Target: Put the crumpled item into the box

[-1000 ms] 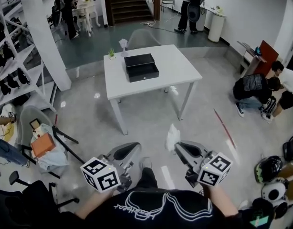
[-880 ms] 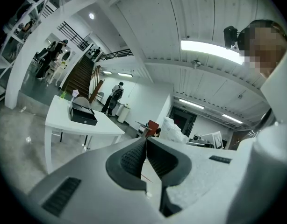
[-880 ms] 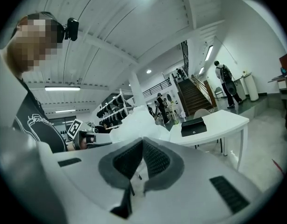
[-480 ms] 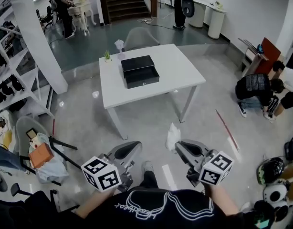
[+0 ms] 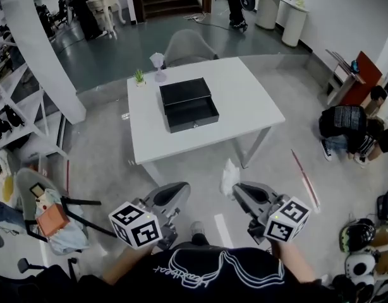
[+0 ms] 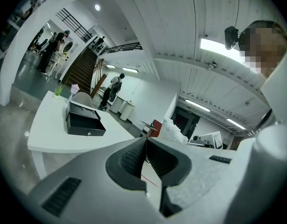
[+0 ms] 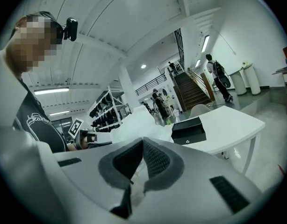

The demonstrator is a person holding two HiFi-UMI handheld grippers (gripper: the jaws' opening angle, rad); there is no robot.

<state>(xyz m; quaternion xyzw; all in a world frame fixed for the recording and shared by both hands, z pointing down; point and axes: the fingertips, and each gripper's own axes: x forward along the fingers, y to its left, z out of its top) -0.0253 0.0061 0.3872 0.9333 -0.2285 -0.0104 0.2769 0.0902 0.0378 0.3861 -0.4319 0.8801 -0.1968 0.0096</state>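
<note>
The right gripper (image 5: pixel 236 190) is clamped on the white crumpled item (image 5: pixel 229 177), which sticks up past the jaw tips and hangs over the floor (image 5: pixel 200 153), short of the table (image 5: pixel 244 100). In the right gripper view the ribbed pads press on the white material from both sides. The left gripper (image 5: pixel 180 192) sits at 9 o'clock of the right one. Its jaws meet at the tips and nothing is between them. Both grippers are well apart from the black box (image 5: pixel 187 103), which stands at 12 o'clock of them near the middle of the white table. A small green plant (image 5: pixel 139 76) stands on the table at 10 o'clock of the box. A grey chair (image 5: pixel 187 46) is at the table's far edge.
</note>
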